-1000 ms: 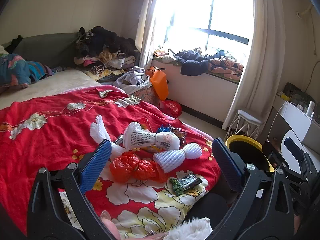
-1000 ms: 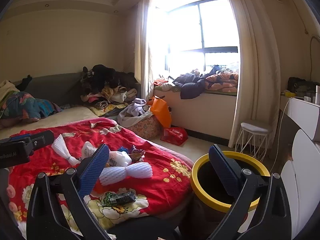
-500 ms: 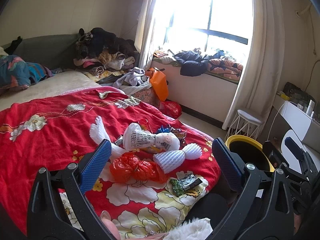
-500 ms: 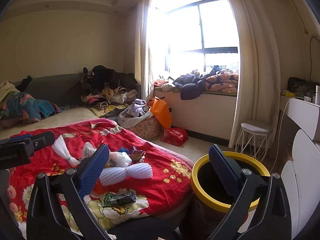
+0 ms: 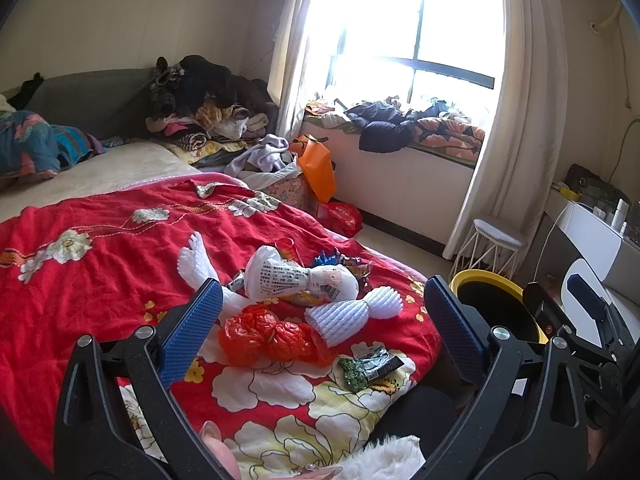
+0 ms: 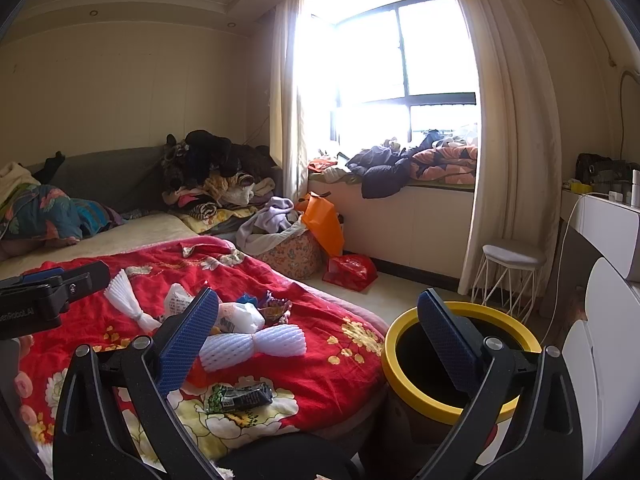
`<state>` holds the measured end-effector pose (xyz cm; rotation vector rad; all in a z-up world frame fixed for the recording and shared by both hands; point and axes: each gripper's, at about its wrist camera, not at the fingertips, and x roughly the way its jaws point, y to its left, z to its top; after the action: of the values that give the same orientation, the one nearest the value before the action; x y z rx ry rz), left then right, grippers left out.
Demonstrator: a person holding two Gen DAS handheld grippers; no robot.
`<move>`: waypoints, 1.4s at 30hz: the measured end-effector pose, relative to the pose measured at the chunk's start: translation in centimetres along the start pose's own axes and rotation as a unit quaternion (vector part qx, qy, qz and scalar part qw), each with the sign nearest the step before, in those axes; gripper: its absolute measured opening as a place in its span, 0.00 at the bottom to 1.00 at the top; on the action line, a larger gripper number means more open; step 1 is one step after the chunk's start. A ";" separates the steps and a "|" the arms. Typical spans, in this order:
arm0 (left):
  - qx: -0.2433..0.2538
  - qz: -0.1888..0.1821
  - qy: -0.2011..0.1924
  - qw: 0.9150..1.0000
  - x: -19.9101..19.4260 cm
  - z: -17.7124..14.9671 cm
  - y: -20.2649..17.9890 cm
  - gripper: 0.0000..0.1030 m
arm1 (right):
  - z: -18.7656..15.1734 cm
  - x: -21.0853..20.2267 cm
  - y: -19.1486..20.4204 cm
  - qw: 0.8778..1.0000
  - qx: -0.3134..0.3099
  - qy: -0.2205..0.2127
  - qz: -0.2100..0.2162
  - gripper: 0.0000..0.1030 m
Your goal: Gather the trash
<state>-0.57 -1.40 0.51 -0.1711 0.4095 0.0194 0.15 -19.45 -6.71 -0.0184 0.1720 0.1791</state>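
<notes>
Trash lies in a heap on the red floral blanket (image 5: 92,268): a crumpled orange plastic bag (image 5: 266,334), a white foam net (image 5: 352,312), a white printed bag (image 5: 296,278), a second foam net (image 5: 196,264), a dark green wrapper (image 5: 368,366) and coloured wrappers (image 5: 344,262). My left gripper (image 5: 320,332) hovers open just short of the heap, nothing between its fingers. My right gripper (image 6: 316,346) is open and empty, beside the yellow-rimmed bin (image 6: 460,360). The foam net (image 6: 254,344) and green wrapper (image 6: 240,396) show there too.
The bin (image 5: 496,304) stands on the floor off the bed's right corner. A white stool (image 6: 510,276), a red bag (image 6: 350,272), an orange bag (image 6: 322,224) and a laundry basket (image 6: 288,252) sit by the window bench. Clothes pile at the headboard (image 5: 200,96).
</notes>
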 end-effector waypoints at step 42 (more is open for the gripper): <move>-0.010 -0.015 0.049 0.999 4.3 -1.0 2.4 0.90 | -1.1 5.3 -0.3 0.997 -0.003 0.078 -0.002 0.94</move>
<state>2.89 0.73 -2.46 -0.1977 0.5046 -0.0147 5.17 -18.86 -8.71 -0.0381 0.3279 0.1751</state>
